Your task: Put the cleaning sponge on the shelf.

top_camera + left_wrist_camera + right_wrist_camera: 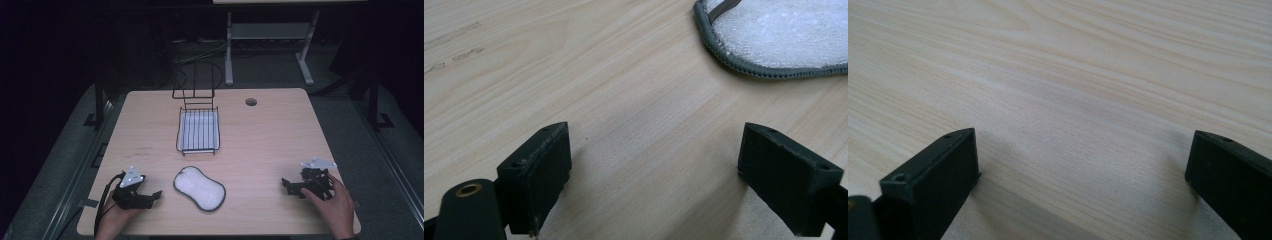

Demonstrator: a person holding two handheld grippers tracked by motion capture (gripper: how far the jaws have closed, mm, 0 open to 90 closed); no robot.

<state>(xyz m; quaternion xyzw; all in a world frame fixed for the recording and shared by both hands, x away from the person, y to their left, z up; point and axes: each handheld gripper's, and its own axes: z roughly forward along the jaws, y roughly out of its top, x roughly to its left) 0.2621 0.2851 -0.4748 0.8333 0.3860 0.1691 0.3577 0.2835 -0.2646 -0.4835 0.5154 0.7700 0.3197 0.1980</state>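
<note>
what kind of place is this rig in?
Probably a lab or test room, not a home: a bare wooden table with a cable hole, dark surroundings, another table's metal legs behind. A wire rack and white cloth pad are laid out as props.

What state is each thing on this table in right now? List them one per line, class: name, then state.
Left gripper: open, nothing between its jaws, low over the table.
Right gripper: open, nothing between its jaws, low over the wood.
White pad with grey edging: lying flat between the grippers, untouched.
Wire rack: upright behind the pad, its white tray holding nothing.
</note>
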